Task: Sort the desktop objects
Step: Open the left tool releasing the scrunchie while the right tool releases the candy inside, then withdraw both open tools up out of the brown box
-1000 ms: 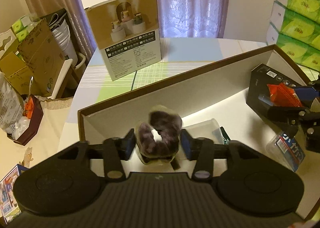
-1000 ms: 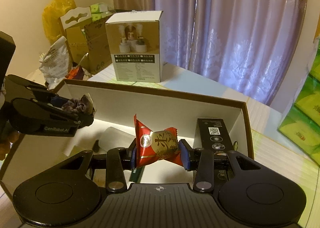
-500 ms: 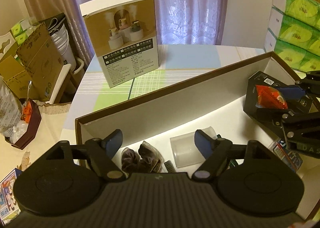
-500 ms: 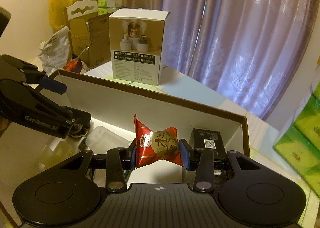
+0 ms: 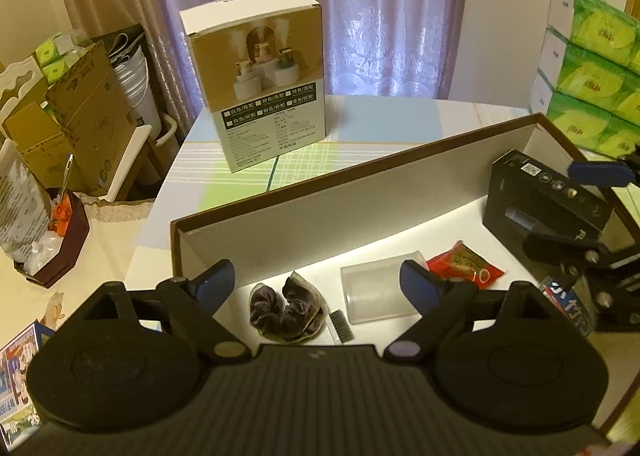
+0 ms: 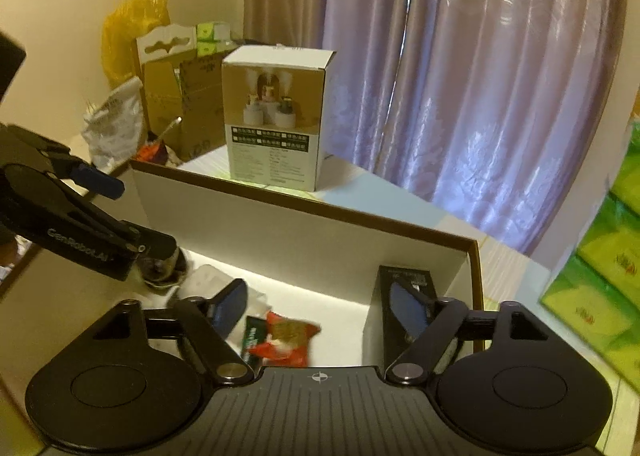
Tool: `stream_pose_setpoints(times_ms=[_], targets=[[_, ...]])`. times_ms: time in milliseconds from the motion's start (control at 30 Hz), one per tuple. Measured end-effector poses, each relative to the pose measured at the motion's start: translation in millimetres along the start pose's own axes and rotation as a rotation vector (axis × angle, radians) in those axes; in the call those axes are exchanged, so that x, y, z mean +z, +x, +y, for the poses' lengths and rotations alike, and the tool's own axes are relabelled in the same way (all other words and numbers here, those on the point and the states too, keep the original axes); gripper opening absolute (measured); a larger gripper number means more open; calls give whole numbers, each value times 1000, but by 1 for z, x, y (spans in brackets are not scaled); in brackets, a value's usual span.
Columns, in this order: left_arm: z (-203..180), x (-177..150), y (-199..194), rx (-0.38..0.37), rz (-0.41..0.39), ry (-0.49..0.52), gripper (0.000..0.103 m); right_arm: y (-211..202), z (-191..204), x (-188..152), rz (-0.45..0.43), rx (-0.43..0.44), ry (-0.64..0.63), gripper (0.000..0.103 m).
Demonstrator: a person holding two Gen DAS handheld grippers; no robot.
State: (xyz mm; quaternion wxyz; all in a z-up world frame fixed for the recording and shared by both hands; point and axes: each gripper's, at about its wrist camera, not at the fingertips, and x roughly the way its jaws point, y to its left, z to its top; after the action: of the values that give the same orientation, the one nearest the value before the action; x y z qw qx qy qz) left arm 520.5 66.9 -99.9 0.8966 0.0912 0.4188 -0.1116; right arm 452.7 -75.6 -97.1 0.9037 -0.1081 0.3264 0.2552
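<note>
A brown-rimmed white storage box (image 5: 360, 172) (image 6: 304, 208) lies below both grippers. My left gripper (image 5: 316, 288) is open above a dark purple scrunchie (image 5: 286, 310) lying on the box floor near the left wall. My right gripper (image 6: 320, 306) is open too, with a red candy packet (image 6: 286, 338) (image 5: 466, 262) lying loose on the floor beneath it. The right gripper's fingers (image 5: 600, 172) show at the right edge of the left wrist view. A clear plastic cup (image 5: 378, 292) lies on its side between scrunchie and candy.
A black box (image 5: 544, 196) (image 6: 404, 296) stands at the box's right end. A tall product carton (image 5: 260, 84) stands on the table behind. Green tissue packs (image 5: 592, 72) are stacked at right; cardboard boxes (image 5: 76, 124) and bags at left.
My left gripper opened and dropped the scrunchie into the box. My right gripper then opened and the red candy packet fell onto the box floor.
</note>
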Motion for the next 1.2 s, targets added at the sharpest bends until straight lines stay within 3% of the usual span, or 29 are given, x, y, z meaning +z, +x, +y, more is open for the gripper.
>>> stream_pose_setpoints(times_ms=[167, 433, 867, 1033, 1200], targets=[[-2, -6, -19, 1, -17, -8, 93, -21, 5, -3, 12, 26, 38, 101], [-8, -16, -54, 40, -70, -22, 102, -51, 10, -18, 28, 13, 125, 101], [-28, -51, -123, 75, -123, -29, 102, -106, 28, -46, 22, -76, 216, 101], [-36, -68, -152, 110, -109, -55, 102, -135, 34, -50, -15, -134, 263, 101], [-51, -90, -181, 133, -110, -68, 102, -165, 45, -57, -44, -83, 268, 101]])
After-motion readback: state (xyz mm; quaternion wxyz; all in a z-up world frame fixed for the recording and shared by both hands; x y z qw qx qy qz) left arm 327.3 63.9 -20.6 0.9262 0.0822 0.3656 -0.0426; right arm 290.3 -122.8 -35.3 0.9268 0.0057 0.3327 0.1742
